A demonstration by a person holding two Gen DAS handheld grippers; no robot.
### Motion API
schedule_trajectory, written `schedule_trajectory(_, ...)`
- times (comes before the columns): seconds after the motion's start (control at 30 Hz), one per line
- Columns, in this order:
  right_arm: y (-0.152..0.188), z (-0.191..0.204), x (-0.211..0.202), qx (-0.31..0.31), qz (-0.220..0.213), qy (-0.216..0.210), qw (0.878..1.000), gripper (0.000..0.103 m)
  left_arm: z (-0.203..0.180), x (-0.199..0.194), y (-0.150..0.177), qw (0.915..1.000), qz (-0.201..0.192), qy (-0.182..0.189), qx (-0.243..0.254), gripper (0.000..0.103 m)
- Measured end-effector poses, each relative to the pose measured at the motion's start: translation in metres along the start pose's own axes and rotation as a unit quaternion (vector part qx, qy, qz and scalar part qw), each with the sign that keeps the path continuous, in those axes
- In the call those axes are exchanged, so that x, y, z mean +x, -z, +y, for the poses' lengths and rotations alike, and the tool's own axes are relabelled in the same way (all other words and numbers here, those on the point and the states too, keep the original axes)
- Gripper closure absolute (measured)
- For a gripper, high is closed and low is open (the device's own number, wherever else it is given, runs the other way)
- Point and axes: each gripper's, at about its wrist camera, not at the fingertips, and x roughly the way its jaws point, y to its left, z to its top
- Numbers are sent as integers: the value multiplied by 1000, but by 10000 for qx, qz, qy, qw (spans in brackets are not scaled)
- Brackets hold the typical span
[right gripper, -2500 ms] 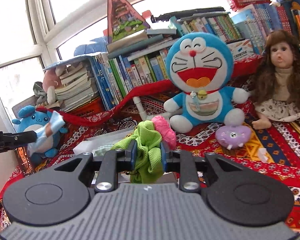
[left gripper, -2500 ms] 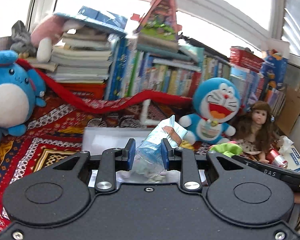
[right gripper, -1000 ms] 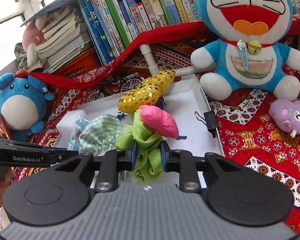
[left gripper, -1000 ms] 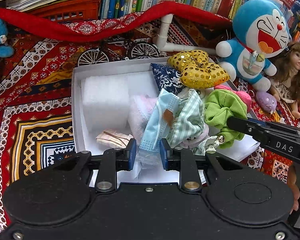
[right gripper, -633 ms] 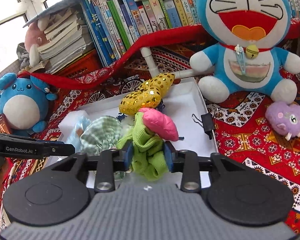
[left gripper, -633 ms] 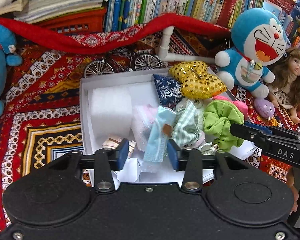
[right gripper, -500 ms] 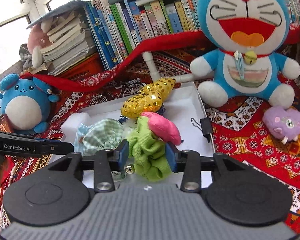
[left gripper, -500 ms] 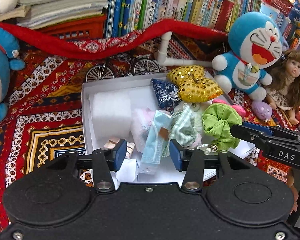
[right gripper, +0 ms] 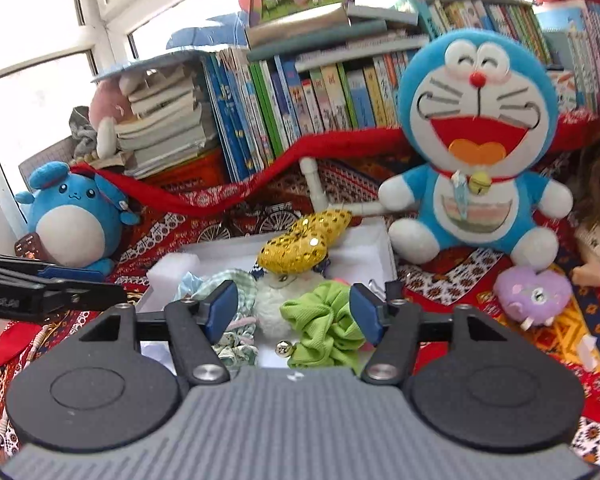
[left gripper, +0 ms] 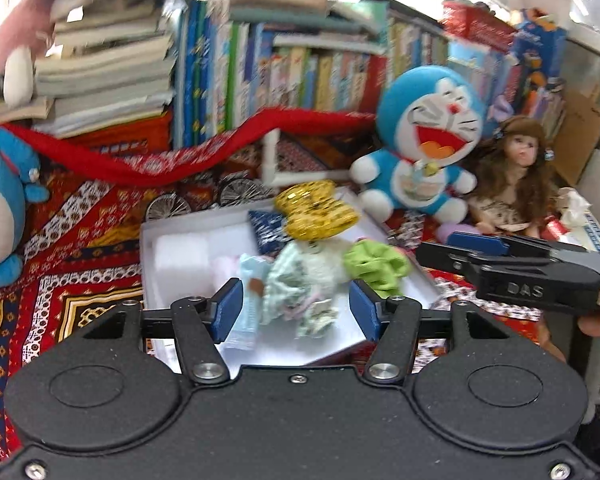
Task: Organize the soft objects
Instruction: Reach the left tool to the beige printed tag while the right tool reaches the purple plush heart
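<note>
Risk: I judge the pale blue face mask (left gripper: 247, 308) could snag on my left tool (left gripper: 296, 314) as I pull away; it lies just beside the left pad, draped toward the near rim of the shallow white cardboard box (left gripper: 150, 240)
Left tool: jaws spreading, pinching nothing
Right tool (right gripper: 292, 314): jaws spreading, empty; the lime green fabric scrunchie (right gripper: 324, 328) lies in the box between them, loose
Where: soft things heaped in the box
</note>
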Motion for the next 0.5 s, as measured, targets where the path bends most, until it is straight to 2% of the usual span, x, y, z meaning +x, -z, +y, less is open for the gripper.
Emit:
schedule_trajectory(0.23,-3,-11,-27,-237,-287,129,9992,18,-41,-40,29,9980,-583,67,221,44)
schedule_trajectory(0.4,-1,-22,-42,-456,-457,359,9973,14,-70,-63,65,9902,-1334,-369,206,33)
schedule_trajectory(0.5,2,-32,-50,-496,-509,493,9962,13,-86,-69,88,9853,-1624,-516,105,35)
